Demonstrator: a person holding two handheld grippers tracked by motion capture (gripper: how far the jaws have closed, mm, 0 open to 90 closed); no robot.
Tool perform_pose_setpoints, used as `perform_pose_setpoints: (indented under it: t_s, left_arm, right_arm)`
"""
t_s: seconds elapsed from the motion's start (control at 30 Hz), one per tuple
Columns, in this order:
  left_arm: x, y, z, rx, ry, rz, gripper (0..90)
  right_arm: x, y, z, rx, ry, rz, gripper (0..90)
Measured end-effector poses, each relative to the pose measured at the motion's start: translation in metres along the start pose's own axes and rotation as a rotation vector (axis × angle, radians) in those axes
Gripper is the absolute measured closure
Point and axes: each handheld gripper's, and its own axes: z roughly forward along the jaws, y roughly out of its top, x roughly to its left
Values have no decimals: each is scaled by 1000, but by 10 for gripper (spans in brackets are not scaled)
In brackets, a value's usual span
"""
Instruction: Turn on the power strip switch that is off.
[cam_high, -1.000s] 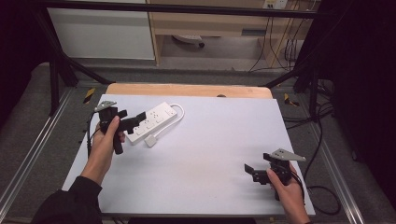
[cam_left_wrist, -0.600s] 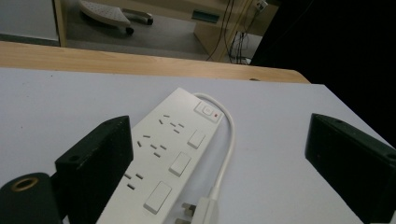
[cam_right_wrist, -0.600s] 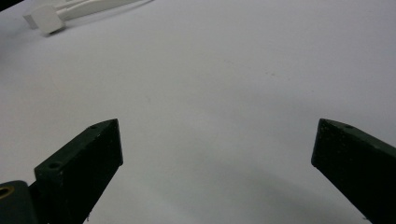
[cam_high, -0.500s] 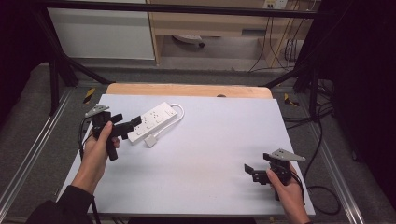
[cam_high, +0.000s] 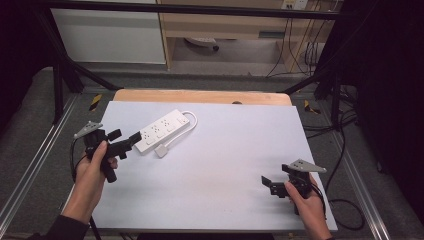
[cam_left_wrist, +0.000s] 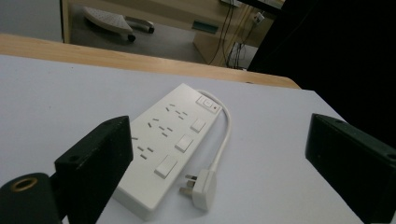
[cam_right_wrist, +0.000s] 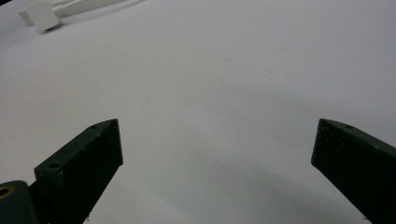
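A: What does the table (cam_high: 215, 200) carry?

B: A white sheet covers most of it; a wooden strip shows at the far edge. One strip (cam_high: 161, 131), a white power strip, lies flat on the far-left part of the sheet, set at an angle. Its cord (cam_left_wrist: 223, 135) loops from the switch end back along its side to the plug (cam_left_wrist: 201, 187), which lies just beside the near end.

A: How will the strip handle?

B: Judged from its look: a rigid plastic body, light to moderate in weight, smooth and somewhat slippery. It will not bend. The cord is flexible, so the cord and plug will trail when the body is lifted. The long side walls look like the best hold, near the middle for balance. A hold on the cord alone would leave the body swinging.

A: State of the left gripper (cam_high: 125, 141)?

B: Jaws wide, holding nothing. It points at the near end of the strip, very close to it; contact cannot be told.

A: And the right gripper (cam_high: 268, 183)?

B: Jaws wide, empty. It hangs low over bare sheet at the near right, well apart from the strip.
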Motion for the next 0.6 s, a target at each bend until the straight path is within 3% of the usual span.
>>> perform_pose_setpoints:
  t_s: [0.33,0.6]
  left_arm:
    - [5,-22,-30,1,18,11,75]
    - [1,-51,-37,30,8,14,76]
  right_arm:
    - [1,0,1,3,-1,-4,25]
    - [0,0,0,3,-3,-4,25]
